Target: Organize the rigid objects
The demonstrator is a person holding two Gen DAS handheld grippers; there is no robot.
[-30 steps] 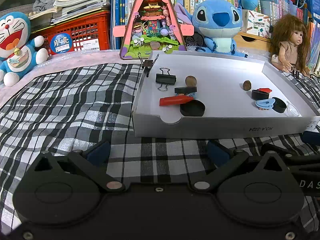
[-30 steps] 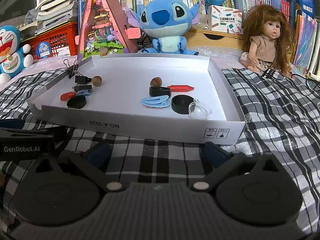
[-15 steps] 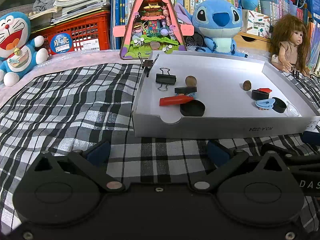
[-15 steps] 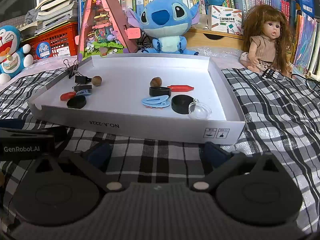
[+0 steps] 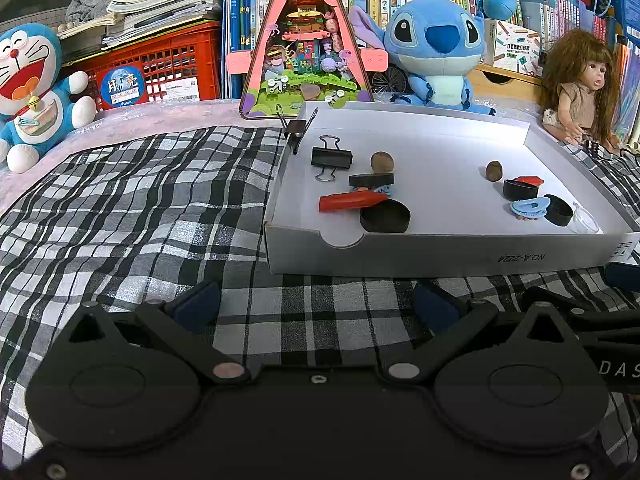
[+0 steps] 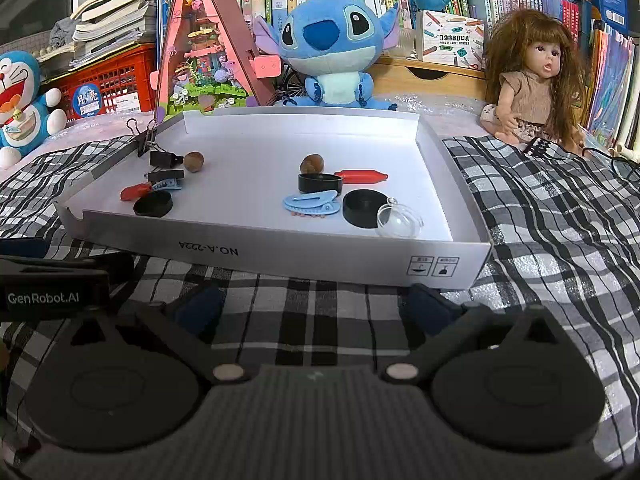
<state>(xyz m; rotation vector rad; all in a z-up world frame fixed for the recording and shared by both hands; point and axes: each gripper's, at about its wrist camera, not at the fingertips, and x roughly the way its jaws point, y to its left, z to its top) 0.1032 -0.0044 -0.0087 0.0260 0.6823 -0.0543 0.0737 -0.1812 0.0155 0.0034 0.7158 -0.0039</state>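
Observation:
A white cardboard tray [image 5: 440,256] [image 6: 320,252] lies on the checked cloth and holds small items in two clusters. On its left: a black binder clip [image 5: 331,157], a walnut [image 5: 382,161], a red piece [image 5: 352,202] and a black lid [image 5: 385,216]. On its right: a walnut [image 6: 312,164], a black cap [image 6: 320,183], a blue hair clip [image 6: 312,203], a black lid [image 6: 362,207], a clear dome [image 6: 400,222] and a red piece [image 6: 360,176]. My left gripper [image 5: 316,304] and right gripper [image 6: 312,304] both stand open and empty on the near side of the tray.
Another binder clip [image 5: 296,128] is clamped on the tray's far left corner. Behind the tray stand a pink triangular toy house [image 5: 306,40], a blue plush [image 5: 436,52], a doll [image 6: 532,84], a red crate [image 5: 160,68] and shelves of books. A blue cat plush [image 5: 32,92] sits far left.

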